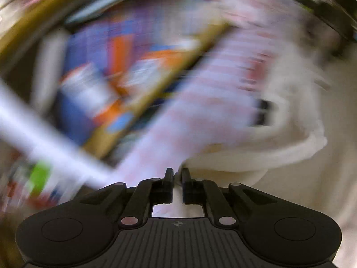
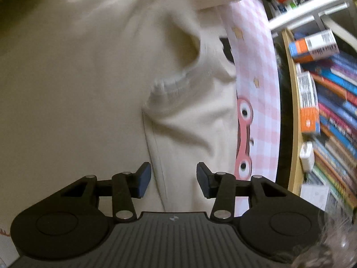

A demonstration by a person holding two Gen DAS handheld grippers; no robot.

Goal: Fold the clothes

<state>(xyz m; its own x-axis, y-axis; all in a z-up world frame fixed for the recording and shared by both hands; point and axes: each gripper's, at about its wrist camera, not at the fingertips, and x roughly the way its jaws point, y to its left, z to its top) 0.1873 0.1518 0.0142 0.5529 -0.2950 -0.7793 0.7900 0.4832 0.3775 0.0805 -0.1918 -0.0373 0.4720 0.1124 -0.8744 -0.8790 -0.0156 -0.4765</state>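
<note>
A cream garment is spread over a pink checked sheet with a pink cartoon figure. Its ribbed cuff or neck band is bunched near the middle of the right wrist view. My right gripper hovers open just above a seam of the garment, with nothing between its fingers. In the heavily blurred left wrist view, my left gripper is shut on an edge of the cream garment, which trails off to the right. The left gripper's black body also shows at the top edge of the right wrist view.
A wooden bookshelf packed with colourful books stands right of the sheet. White rails run above it. In the left wrist view the same shelf and books are smeared by motion.
</note>
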